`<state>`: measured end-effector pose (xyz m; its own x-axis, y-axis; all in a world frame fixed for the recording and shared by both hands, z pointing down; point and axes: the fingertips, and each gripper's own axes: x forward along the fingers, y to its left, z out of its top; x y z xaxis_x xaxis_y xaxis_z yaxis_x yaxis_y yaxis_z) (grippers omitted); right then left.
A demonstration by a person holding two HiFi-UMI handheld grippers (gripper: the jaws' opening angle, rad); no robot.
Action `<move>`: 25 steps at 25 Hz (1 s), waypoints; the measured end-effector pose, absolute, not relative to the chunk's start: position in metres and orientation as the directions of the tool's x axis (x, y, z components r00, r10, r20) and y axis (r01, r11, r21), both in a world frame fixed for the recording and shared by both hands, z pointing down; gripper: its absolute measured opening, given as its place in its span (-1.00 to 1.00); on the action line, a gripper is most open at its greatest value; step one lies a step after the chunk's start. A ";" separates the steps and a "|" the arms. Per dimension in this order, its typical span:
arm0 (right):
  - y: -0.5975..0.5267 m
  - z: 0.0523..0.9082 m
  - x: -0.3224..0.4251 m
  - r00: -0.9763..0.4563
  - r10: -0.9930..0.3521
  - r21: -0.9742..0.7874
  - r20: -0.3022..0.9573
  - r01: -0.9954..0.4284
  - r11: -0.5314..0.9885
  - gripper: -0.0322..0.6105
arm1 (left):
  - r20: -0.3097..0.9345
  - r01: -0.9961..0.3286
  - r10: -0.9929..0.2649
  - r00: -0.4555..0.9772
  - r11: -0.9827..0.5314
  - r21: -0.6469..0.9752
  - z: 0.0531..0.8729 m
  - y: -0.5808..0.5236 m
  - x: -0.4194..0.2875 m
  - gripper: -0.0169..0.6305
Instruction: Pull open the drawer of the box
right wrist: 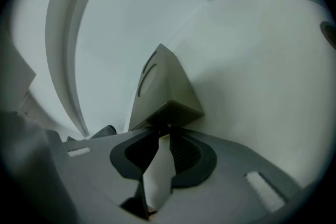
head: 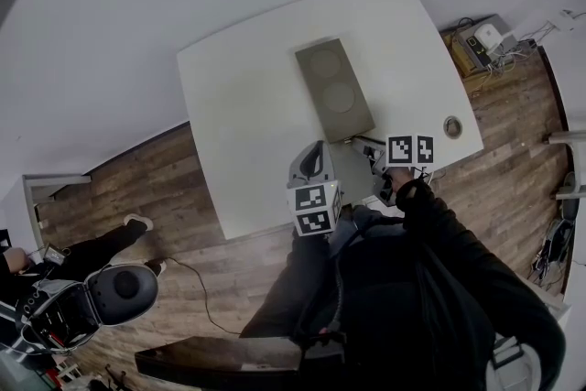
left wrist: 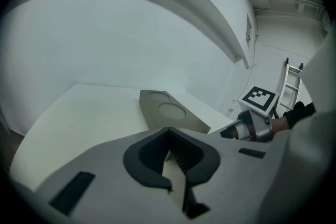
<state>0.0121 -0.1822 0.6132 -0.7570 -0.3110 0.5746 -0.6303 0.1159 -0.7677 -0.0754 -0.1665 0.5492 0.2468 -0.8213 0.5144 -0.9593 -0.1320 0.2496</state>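
Observation:
A grey-beige box (head: 334, 89) with two round marks on its top lies on the white table (head: 238, 105). My right gripper (head: 359, 142) is at the box's near end. In the right gripper view its jaws (right wrist: 160, 131) come together on a small dark part under the box's (right wrist: 163, 89) front edge, which looks like the drawer's pull. My left gripper (head: 316, 151) hovers just left of that end, short of the box (left wrist: 170, 113). Its jaws (left wrist: 168, 131) meet at the tips with nothing between them. The right gripper (left wrist: 247, 128) shows at the right of the left gripper view.
A small round object (head: 452, 126) lies near the table's right edge. Boxes and cables (head: 481, 41) sit on the wooden floor beyond the table's far right corner. A person's leg and shoe (head: 137, 222) and a grey device (head: 119, 288) are on the floor at the left.

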 end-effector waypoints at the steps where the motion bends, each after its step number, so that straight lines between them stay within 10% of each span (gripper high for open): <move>1: -0.183 0.613 0.013 -0.759 -0.312 -0.773 0.572 -0.626 0.105 -0.70 | 0.518 -0.958 -0.817 0.254 -0.138 0.251 0.551 -0.168 -0.074 -0.94; 25: -0.180 0.614 0.014 -0.776 -0.318 -0.807 0.545 -0.588 0.051 -0.73 | 0.576 -0.923 -0.728 0.373 -0.223 0.315 0.569 -0.179 -0.057 -0.95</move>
<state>0.0140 -0.1801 0.6141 -0.7759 -0.3181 0.5448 -0.5879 0.0511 -0.8073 -0.0568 -0.1792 0.5689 0.3726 -0.7276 0.5760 -0.9226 -0.2234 0.3146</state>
